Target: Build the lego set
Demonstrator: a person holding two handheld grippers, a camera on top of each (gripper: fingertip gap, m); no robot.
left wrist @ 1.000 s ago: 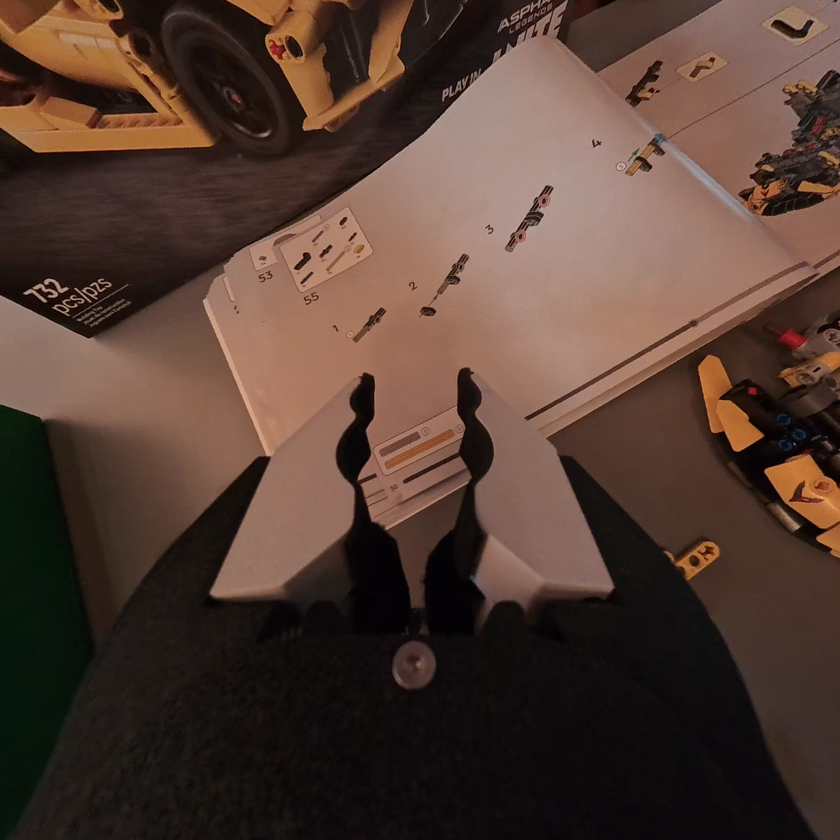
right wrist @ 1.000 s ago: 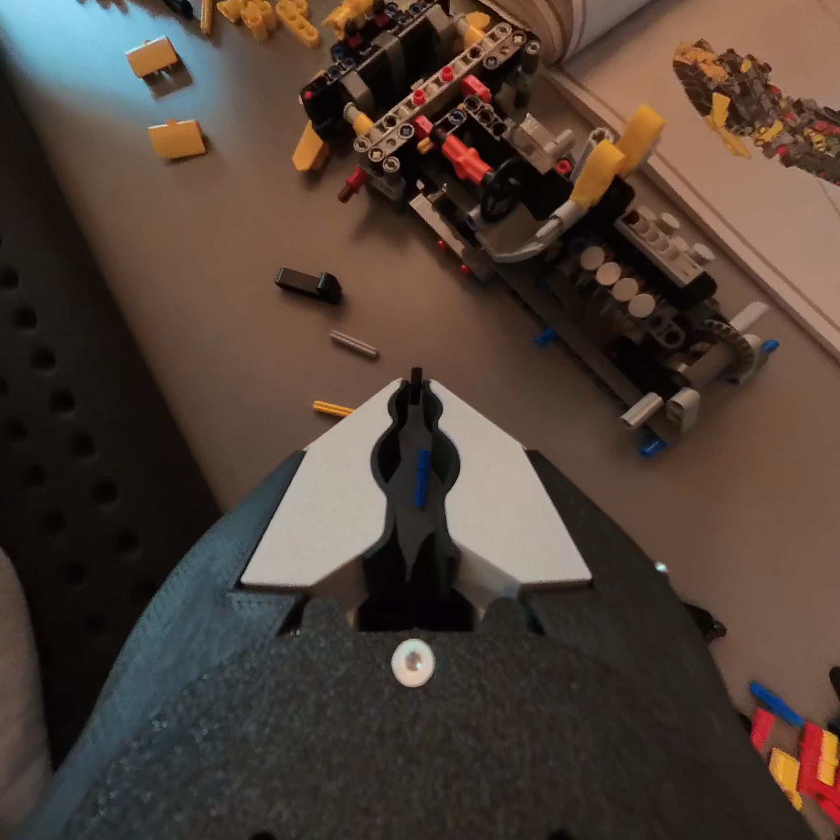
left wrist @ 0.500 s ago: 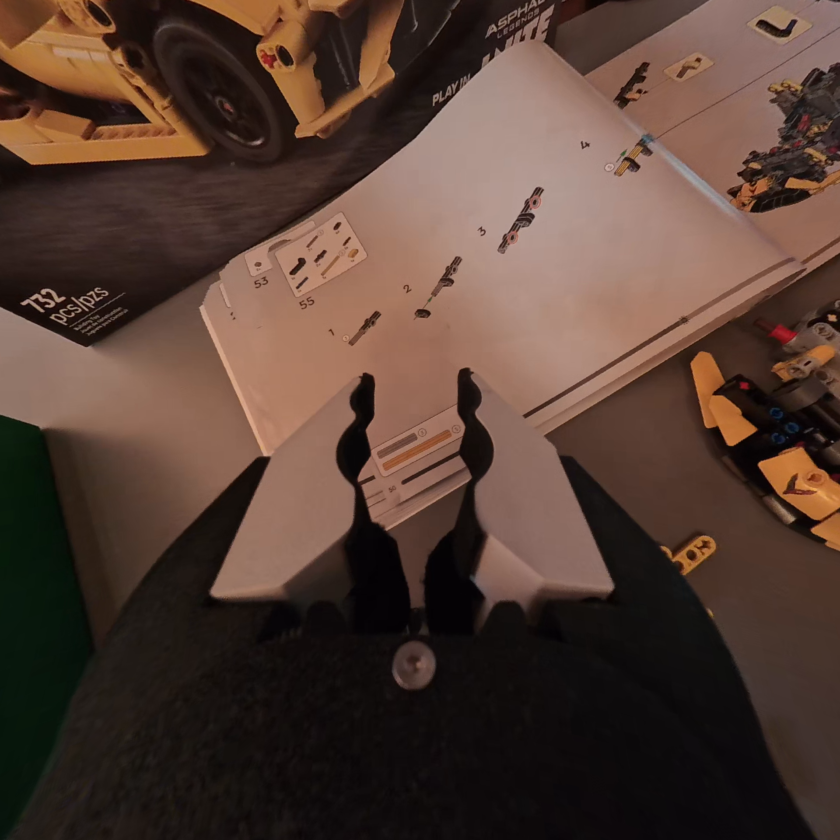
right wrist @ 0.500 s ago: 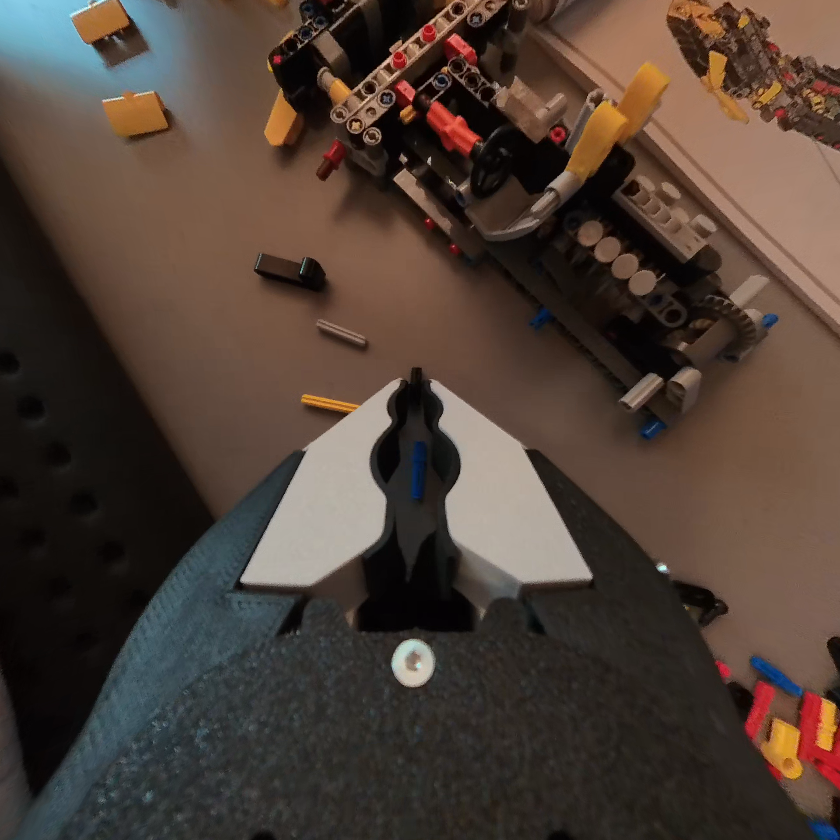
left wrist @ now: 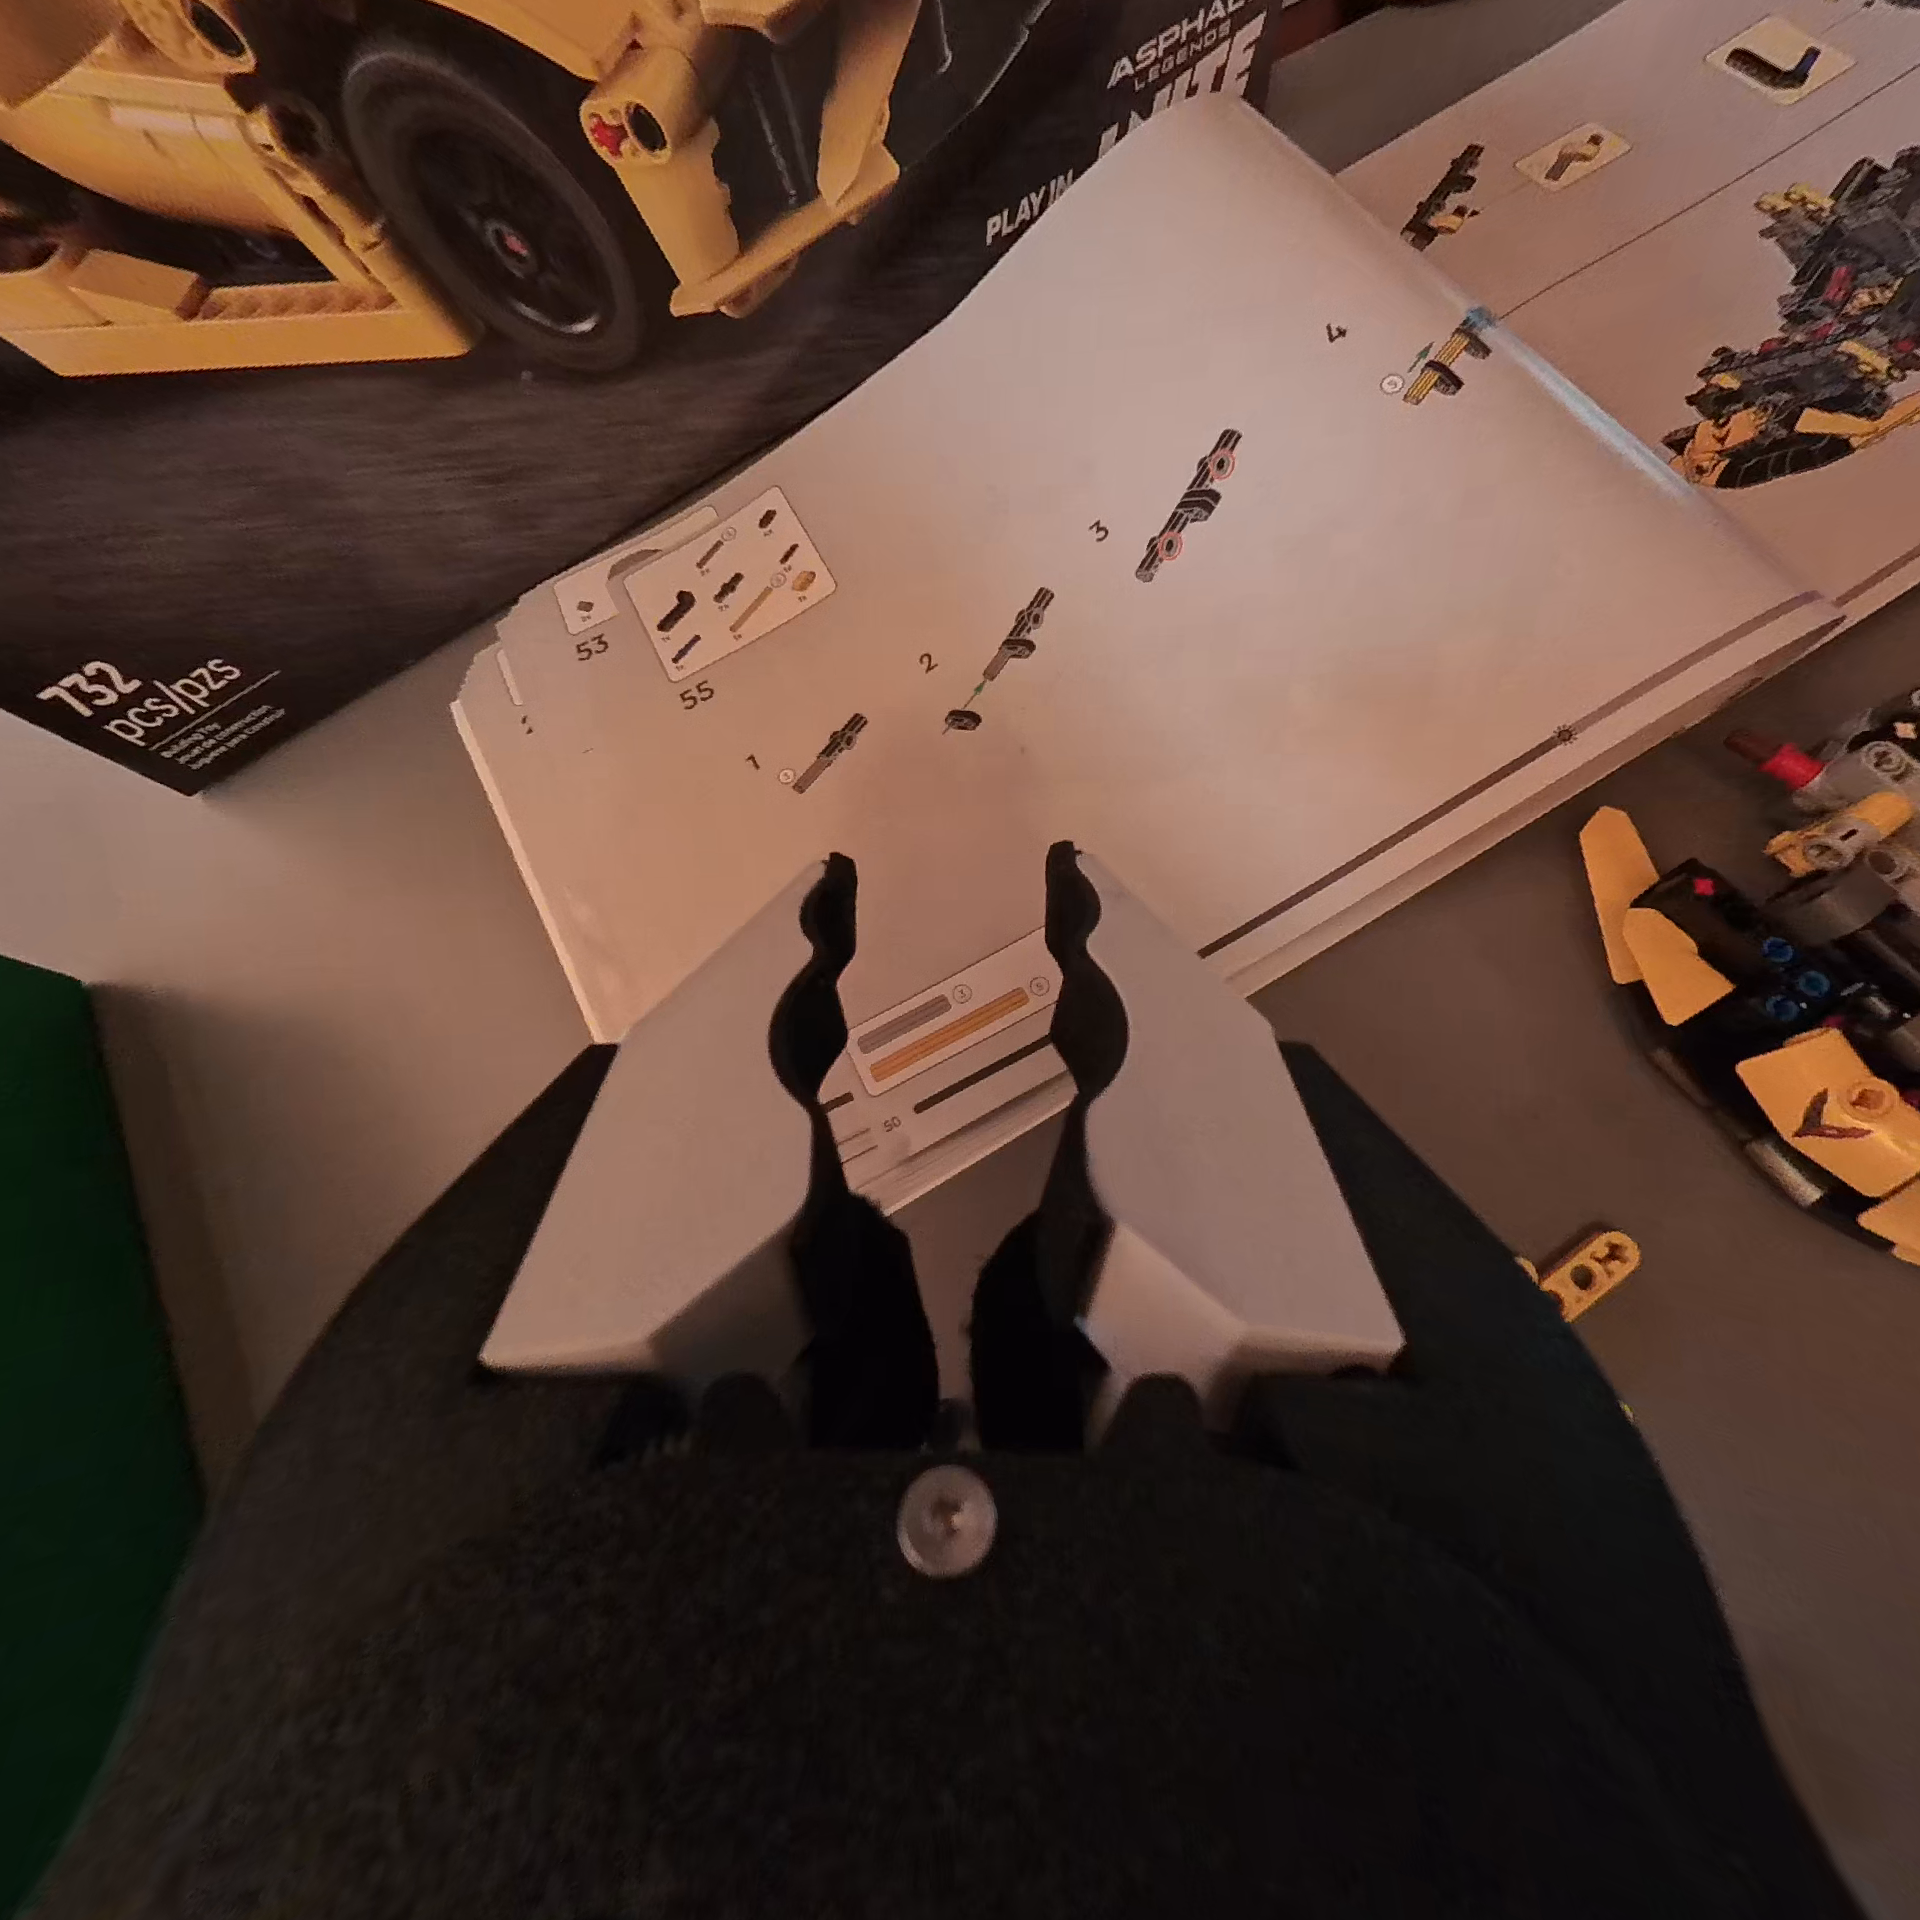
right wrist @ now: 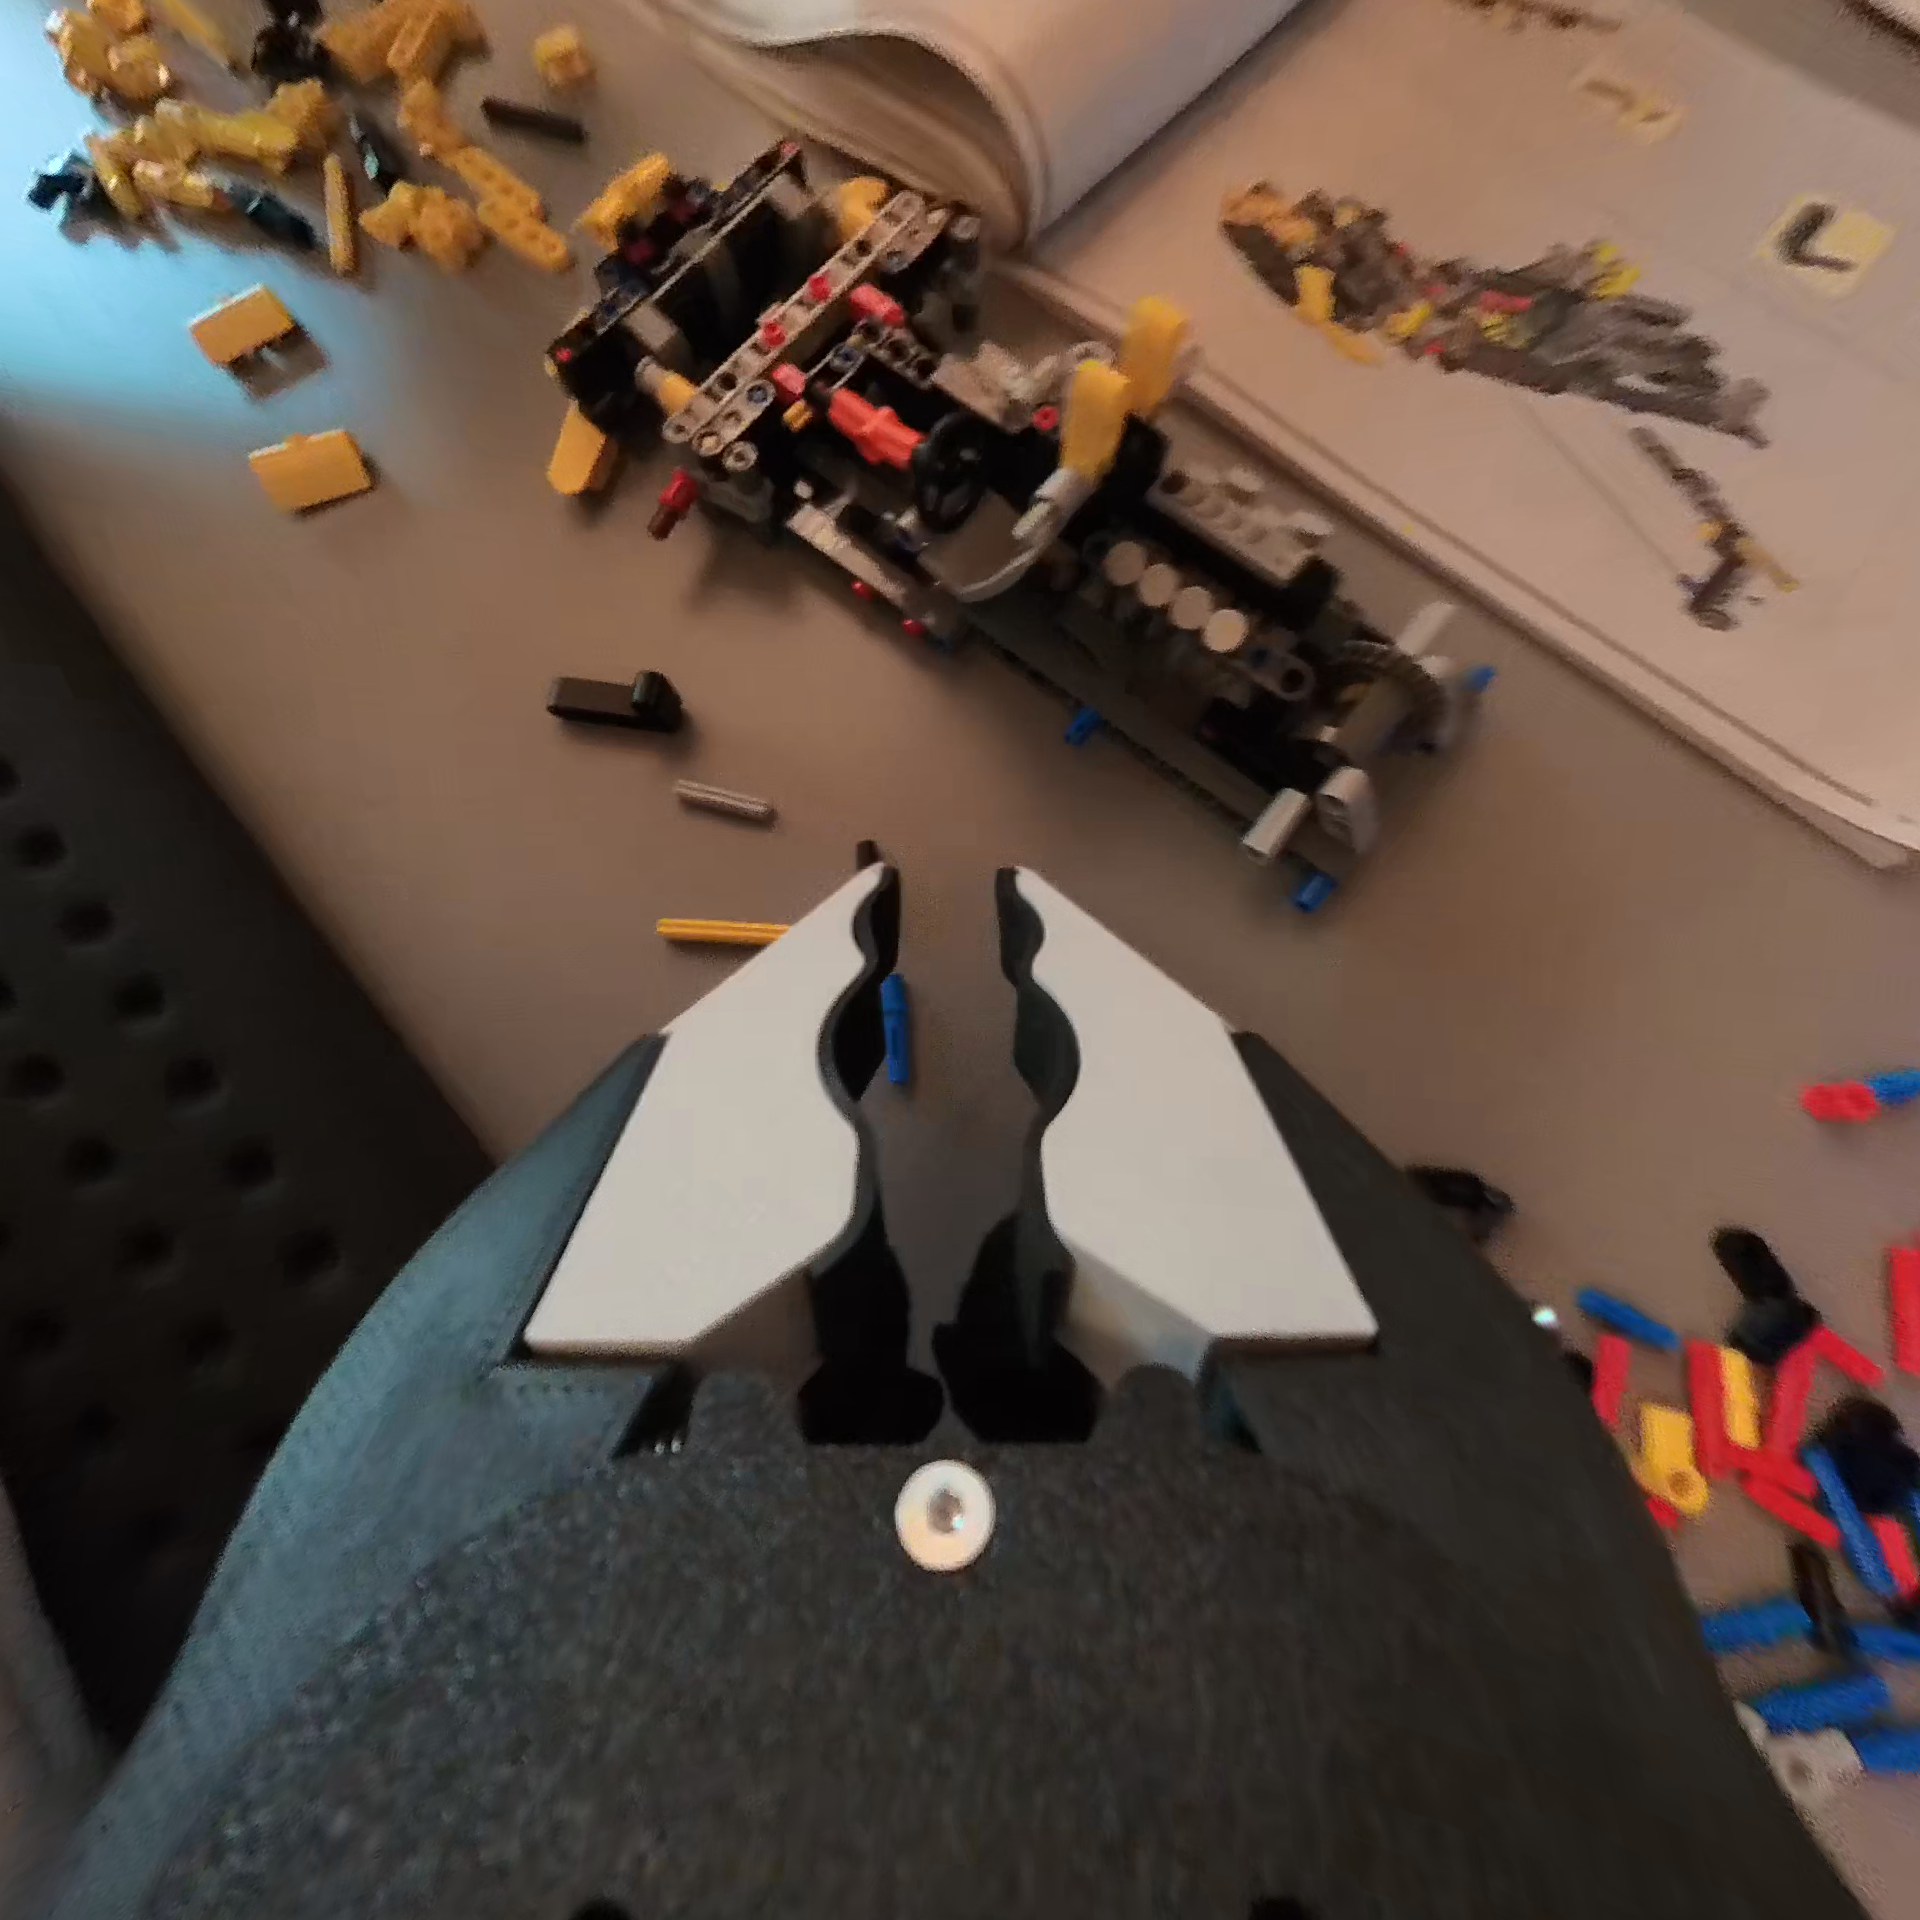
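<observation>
My left gripper (left wrist: 948,864) is open and empty, hovering over the near edge of the open instruction booklet (left wrist: 1143,582). My right gripper (right wrist: 943,881) is open above the grey table. A small blue pin (right wrist: 896,1029) sits against the inner side of its left finger, and a small black bit (right wrist: 868,854) shows at that fingertip; I cannot tell whether they cling to the finger or are loose. The part-built black, grey and yellow car chassis (right wrist: 935,499) lies beyond the right gripper and also shows at the right edge of the left wrist view (left wrist: 1766,997).
Near the right gripper lie a black piece (right wrist: 613,701), a grey axle (right wrist: 724,803) and a yellow axle (right wrist: 717,930). Yellow parts (right wrist: 312,156) are piled far left, red and blue parts (right wrist: 1787,1455) at right. The set's box (left wrist: 416,343) stands behind the booklet. Some 35 cm of space lies between my two pairs of fingers. Measured from the fingertips, the small black bit (right wrist: 868,854) is 4 cm or so from the right gripper and 30 cm from the left.
My right gripper has opened; it was shut with the blue pin and black bit between its fingers. It has also drawn back from the chassis. The left gripper has barely moved.
</observation>
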